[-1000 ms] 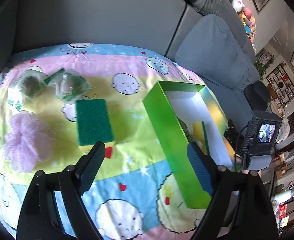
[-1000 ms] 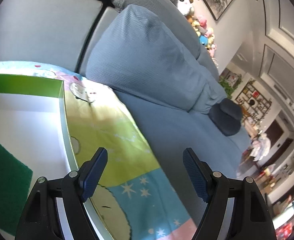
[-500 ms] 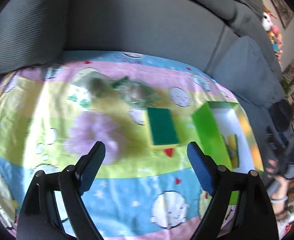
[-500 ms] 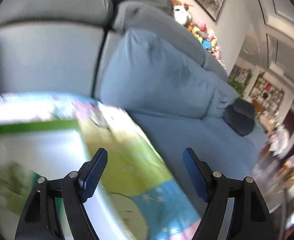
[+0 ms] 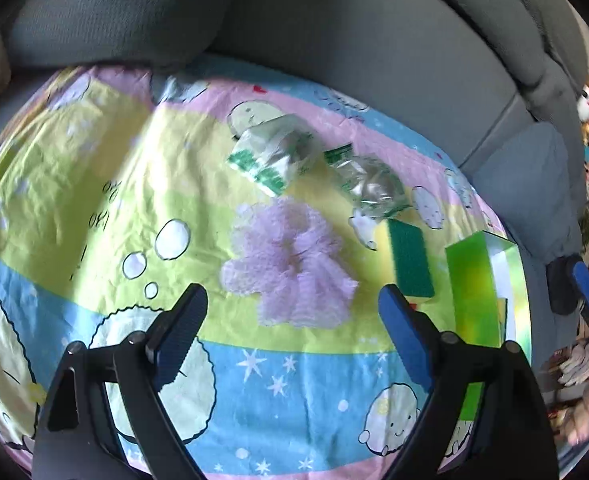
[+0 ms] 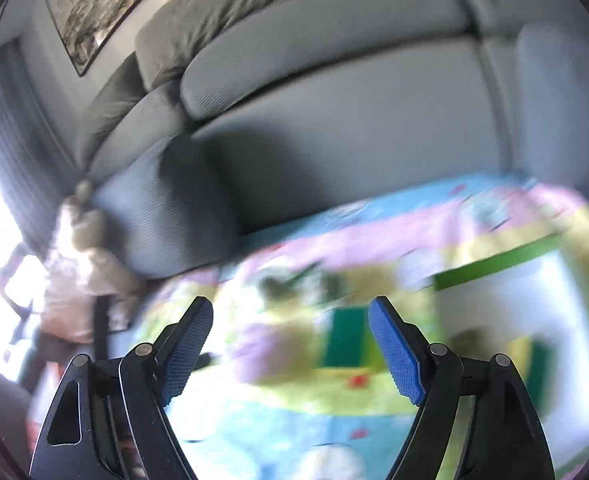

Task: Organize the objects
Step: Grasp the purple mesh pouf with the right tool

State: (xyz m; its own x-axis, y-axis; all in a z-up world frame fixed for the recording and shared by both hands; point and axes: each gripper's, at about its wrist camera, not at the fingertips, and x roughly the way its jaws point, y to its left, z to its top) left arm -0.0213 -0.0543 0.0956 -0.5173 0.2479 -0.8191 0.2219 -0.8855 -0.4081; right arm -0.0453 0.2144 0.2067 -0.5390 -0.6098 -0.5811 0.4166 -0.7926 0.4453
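Lilac mesh bath pouf (image 5: 290, 266) sits mid-cloth, just ahead of the left gripper (image 5: 292, 312), whose jaws are spread wide with nothing between them, hovering above the cartoon-print cloth (image 5: 94, 184) that covers the sofa seat. Green scrub sponge (image 5: 409, 258) with a yellow edge lies flat just right of the pouf, between it and the green box (image 5: 474, 284). Box is open-topped, white inside, with something yellow and green showing at its near end; can't tell exactly what. Two clear plastic packets behind the pouf: one with green-white print (image 5: 272, 152), the other crinkled (image 5: 370, 186), close together, possibly touching. Grey sofa backrest (image 5: 334, 40) behind the cloth. Right wrist view is heavily motion-blurred. Right gripper (image 6: 290, 340) is released too, blue pads (image 6: 394, 354) far apart, nothing held. Through the blur: pouf as a lilac smear (image 6: 262, 344), sponge as a green patch (image 6: 346, 336), box's green wall (image 6: 502, 262) at right, all on the cloth ahead of the fingers. Framed picture (image 6: 94, 4) on the wall upper left.
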